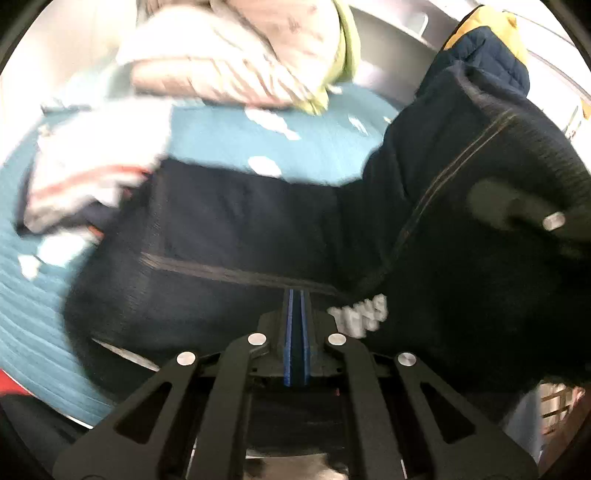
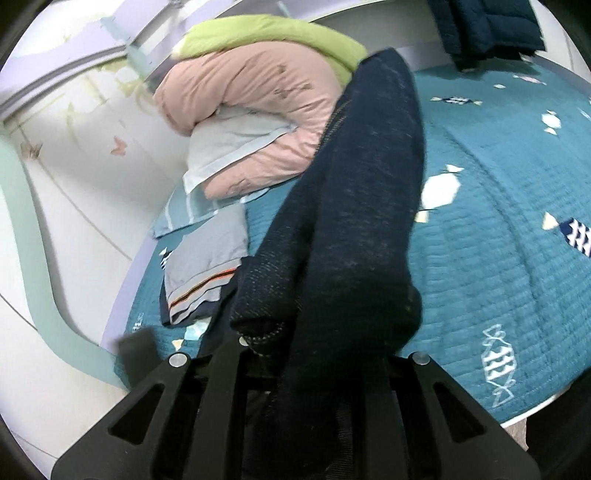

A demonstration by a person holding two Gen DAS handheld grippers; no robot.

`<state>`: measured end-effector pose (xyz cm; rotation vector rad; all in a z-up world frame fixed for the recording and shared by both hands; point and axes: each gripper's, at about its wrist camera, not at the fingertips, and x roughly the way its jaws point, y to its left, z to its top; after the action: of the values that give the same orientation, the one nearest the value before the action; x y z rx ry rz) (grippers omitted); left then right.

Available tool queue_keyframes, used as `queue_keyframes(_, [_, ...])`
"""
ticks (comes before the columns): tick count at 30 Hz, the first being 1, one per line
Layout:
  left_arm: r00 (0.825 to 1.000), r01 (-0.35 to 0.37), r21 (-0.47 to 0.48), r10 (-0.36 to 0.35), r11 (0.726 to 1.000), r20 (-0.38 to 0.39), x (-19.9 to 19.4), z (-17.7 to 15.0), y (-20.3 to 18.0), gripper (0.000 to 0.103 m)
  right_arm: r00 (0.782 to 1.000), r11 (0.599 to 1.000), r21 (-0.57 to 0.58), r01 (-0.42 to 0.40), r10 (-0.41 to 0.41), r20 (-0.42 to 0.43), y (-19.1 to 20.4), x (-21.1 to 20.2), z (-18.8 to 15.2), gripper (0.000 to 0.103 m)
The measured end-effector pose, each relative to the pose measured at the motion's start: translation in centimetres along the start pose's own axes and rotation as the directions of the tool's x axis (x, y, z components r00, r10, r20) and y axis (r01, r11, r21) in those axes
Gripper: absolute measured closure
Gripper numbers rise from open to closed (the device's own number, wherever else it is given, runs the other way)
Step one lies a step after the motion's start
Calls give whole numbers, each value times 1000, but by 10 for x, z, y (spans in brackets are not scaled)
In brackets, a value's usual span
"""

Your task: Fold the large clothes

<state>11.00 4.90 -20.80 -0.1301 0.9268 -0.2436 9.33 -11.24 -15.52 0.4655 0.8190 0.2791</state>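
Observation:
A dark navy knit garment with a pale seam line and white lettering hangs above the teal bed. My left gripper is shut on its edge, blue pads pressed together. The other gripper shows at the right of the left wrist view, buried in the fabric. In the right wrist view the same navy garment drapes over my right gripper and hides its fingertips; it appears shut on the cloth.
A teal quilted bedspread with candy prints covers the bed. A pink duvet with green lining lies at the head. A folded grey garment with stripes lies at the bed's left edge. A navy padded jacket lies farther back.

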Motion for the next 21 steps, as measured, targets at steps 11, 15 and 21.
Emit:
queue_keyframes(11, [988,-132,-114,139,985,59,-31,15,99,93,988,998,-54,-22,14,-155,68,96,-23,91])
queue_keyframes(15, [983,-164,-206,177,965,46,-33,15,135,93,974,995,-96,33,-54,-222,85,138,-48,90])
queue_keyframes(21, [980,-173,-291,194,941,46,-40,13,169,93,951,978,-200,60,-117,-286,108,169,-84,82])
